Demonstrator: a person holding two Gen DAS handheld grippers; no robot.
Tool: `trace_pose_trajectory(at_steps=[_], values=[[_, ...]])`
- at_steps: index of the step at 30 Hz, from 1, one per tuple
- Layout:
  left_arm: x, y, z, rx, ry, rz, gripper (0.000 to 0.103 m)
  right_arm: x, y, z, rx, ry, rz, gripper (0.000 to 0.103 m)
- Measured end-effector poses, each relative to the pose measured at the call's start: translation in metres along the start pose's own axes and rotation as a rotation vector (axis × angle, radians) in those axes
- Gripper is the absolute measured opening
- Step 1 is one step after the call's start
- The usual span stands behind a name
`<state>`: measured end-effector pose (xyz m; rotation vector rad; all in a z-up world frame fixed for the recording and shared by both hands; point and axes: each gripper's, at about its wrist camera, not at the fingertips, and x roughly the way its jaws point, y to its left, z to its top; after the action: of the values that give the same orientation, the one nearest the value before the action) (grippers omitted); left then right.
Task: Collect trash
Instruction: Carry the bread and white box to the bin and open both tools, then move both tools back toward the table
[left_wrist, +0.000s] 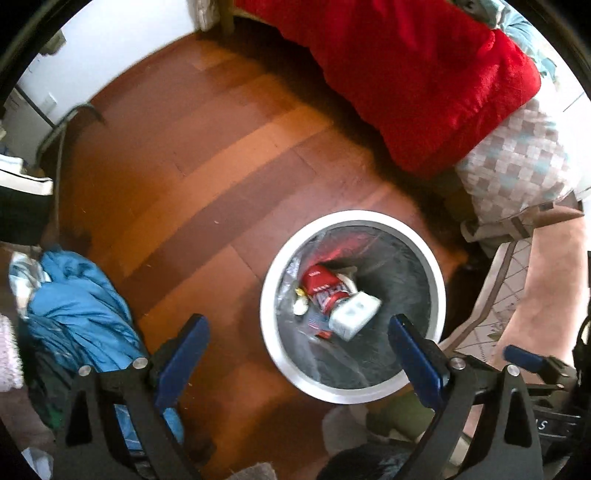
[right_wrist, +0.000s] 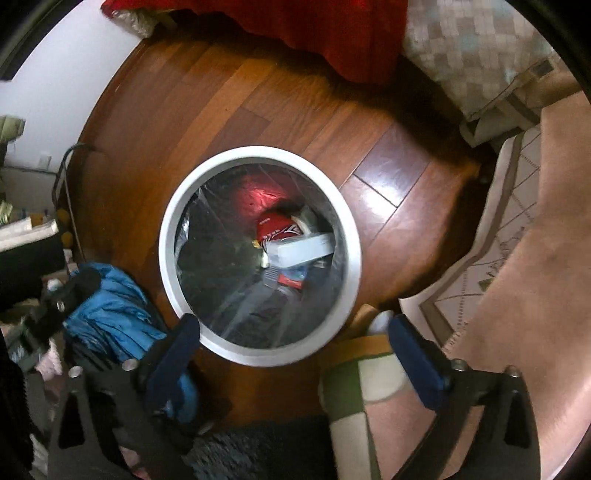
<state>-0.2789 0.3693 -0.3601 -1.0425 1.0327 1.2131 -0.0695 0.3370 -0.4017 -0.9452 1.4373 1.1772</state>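
Note:
A round bin with a white rim (left_wrist: 269, 295) and a clear liner stands on the wood floor. Inside it lie a red packet (left_wrist: 321, 286), a white box (left_wrist: 354, 314) and smaller scraps. My left gripper (left_wrist: 295, 321) hangs over the bin's near-left edge, pointing down, open, with nothing between its blue pads. In the right wrist view the same bin rim (right_wrist: 170, 236) holds the red packet (right_wrist: 275, 225) and white box (right_wrist: 304, 249). My right gripper (right_wrist: 293, 323) is open and empty above the bin's near edge. One of its fingers (left_wrist: 524, 360) shows at the right of the left wrist view.
A crumpled blue cloth (left_wrist: 77, 295) lies left of the bin. A red blanket (left_wrist: 424, 74) and a checked pillow (left_wrist: 517, 166) hang over the far side. A pink mat with patterned border (right_wrist: 535, 258) lies right; a green-and-white checked item (right_wrist: 354, 387) and a dark fuzzy rug (right_wrist: 258, 450) lie near.

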Motion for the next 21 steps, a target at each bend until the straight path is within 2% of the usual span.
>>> trace_pose_trajectory(at_steps=[6,12,21], values=[[-0.012,-0.005,-0.013,0.033,-0.023,0.023,0.101,-0.006,-0.003,-0.020,-0.044,0.000,-0.082,0.103],[-0.026,-0.014,-0.025,0.053,-0.043,0.016,0.101,-0.012,-0.007,-0.035,-0.031,-0.014,-0.096,0.103],[-0.062,-0.020,-0.036,0.065,-0.108,0.009,0.101,-0.055,-0.005,-0.049,-0.032,-0.097,-0.089,0.103]])
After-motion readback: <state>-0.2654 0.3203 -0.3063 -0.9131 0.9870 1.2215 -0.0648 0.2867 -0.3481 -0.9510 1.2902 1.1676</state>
